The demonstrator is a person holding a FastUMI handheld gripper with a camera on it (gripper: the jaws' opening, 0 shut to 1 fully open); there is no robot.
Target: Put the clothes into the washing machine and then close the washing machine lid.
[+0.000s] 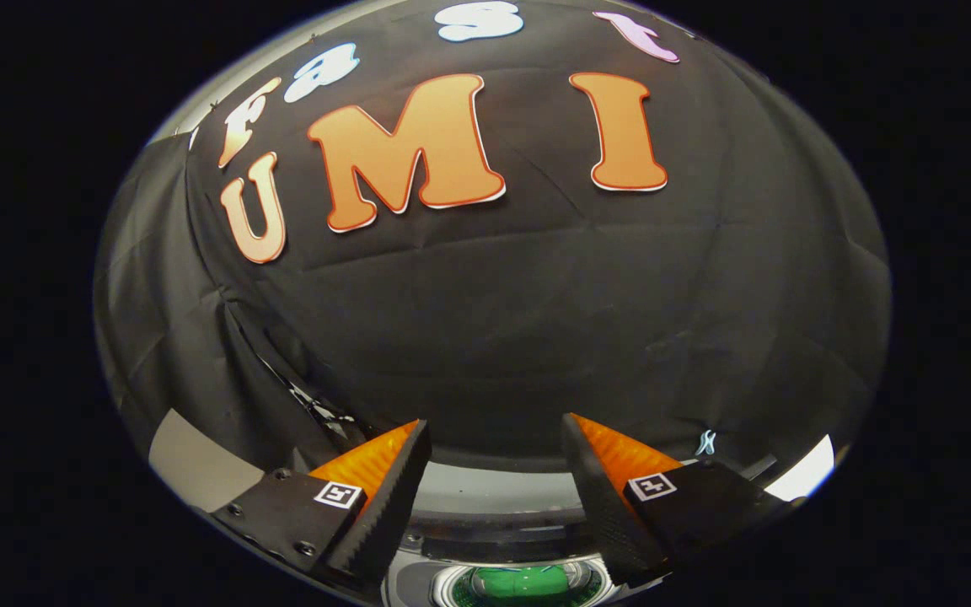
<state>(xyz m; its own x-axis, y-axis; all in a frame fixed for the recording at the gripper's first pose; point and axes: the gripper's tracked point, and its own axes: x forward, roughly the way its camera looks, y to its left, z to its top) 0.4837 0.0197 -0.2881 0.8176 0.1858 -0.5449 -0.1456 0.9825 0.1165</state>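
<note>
1. Gripper (496,438): my tongs, fingers spread wide, nothing between them. They aim at the booth's black cloth wall (536,337), well above the work.
2. Washing machine (494,493): just below and between the fingers, near side. I see a pale curved rim and, lower down, a round drum opening (528,583).
3. Clothes (528,582): a green bundle sits inside that opening, so I judge the loading step done or nearly so. Can't tell if any cloth hangs over the rim; too little of it shows.
4. Lid: can't make it out w/ certainty. The pale band at the far side of the opening may be part of it, or just the machine top.
5. Risk A: I'm looking at the wall, not the machine. If I reach for the lid from this pose I go in blind; fingers could knock the rim or miss the lid edge.
6. Risk B: if a fold of the green cloth lies on the rim, the lid would trap it and not seat. Needs a tilt down to check first.
7. Risk C: spread fingers are wide vs. a thin lid edge; a loose pinch could slip and let the lid drop hard.
8. Risk D: the cloth wall is close ahead on the far side; a big swing could snag it.
</note>
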